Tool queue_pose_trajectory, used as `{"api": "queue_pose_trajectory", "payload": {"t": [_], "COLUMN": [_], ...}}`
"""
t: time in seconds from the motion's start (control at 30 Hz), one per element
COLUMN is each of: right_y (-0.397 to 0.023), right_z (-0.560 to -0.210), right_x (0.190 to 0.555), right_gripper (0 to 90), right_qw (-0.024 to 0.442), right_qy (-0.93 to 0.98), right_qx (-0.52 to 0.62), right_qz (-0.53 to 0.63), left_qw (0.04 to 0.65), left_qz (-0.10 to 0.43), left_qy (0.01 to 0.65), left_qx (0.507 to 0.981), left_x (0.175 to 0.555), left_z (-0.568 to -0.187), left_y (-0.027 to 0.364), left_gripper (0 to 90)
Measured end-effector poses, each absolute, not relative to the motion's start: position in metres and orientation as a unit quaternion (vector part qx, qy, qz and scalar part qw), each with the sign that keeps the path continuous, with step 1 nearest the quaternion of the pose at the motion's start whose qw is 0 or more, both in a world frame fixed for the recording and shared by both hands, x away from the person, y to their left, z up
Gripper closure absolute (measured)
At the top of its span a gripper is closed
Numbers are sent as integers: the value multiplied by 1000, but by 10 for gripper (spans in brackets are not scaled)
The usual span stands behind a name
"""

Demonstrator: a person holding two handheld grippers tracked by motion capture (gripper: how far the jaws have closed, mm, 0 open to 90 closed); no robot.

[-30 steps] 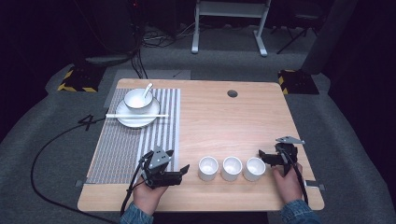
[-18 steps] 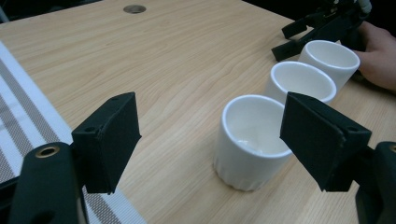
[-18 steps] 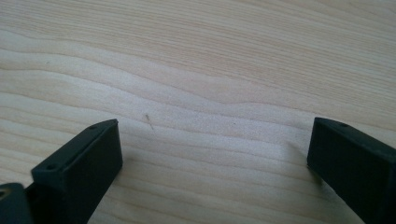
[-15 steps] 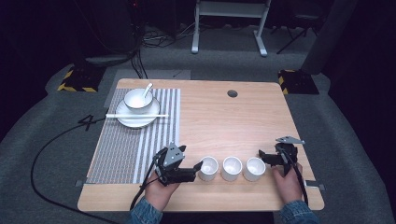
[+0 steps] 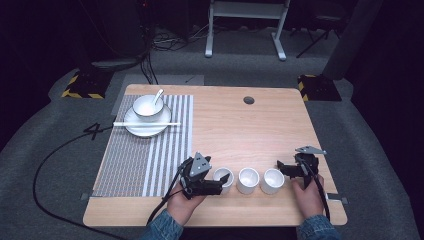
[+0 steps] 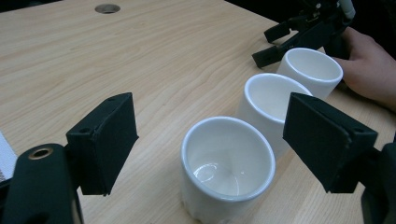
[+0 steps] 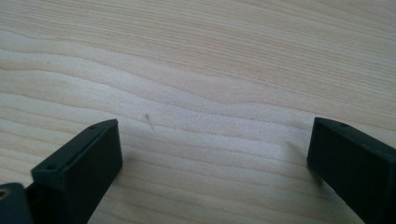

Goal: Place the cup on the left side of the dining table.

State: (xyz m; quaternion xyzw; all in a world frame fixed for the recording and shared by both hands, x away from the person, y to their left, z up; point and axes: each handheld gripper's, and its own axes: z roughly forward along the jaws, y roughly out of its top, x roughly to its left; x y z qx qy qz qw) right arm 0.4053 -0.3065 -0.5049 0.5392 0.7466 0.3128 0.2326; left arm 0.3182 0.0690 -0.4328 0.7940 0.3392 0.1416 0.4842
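Note:
Three white cups stand in a row near the table's front edge: the left cup (image 5: 226,181), the middle cup (image 5: 248,180) and the right cup (image 5: 272,181). My left gripper (image 5: 219,183) is open, with its jaws on either side of the left cup (image 6: 227,170), which is empty. The middle cup (image 6: 271,100) and the right cup (image 6: 310,70) stand behind it. My right gripper (image 5: 283,170) stands open just right of the right cup, with nothing between its jaws. In its own view, the right gripper (image 7: 210,163) hangs over bare wood.
A striped placemat (image 5: 145,160) covers the table's left part. At its far end a plate (image 5: 145,127) carries a white bowl (image 5: 147,107) with a spoon, and chopsticks (image 5: 145,123) lie across the plate. A round cable hole (image 5: 248,100) sits at the back.
My left gripper has moved right from the placemat's edge to the left cup, and its jaws now straddle that cup. The right gripper and the cups have not moved.

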Motion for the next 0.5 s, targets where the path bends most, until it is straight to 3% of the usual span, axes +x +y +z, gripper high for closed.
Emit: {"api": "queue_pose_trajectory", "payload": {"t": [0.37,0.5], "right_y": [-306,-306], "right_z": [-505,-505], "right_x": [405,405], "right_gripper": [31,31], "right_qw": [233,233], "right_qy": [747,747], "right_qx": [539,539], "right_qz": [313,313], "left_qw": [500,492], "left_qz": [86,88], "left_qy": [339,330], "left_qx": [792,801], "left_x": [326,326], "left_z": [-458,-466], "left_y": [61,56], "left_gripper": [153,154]}}
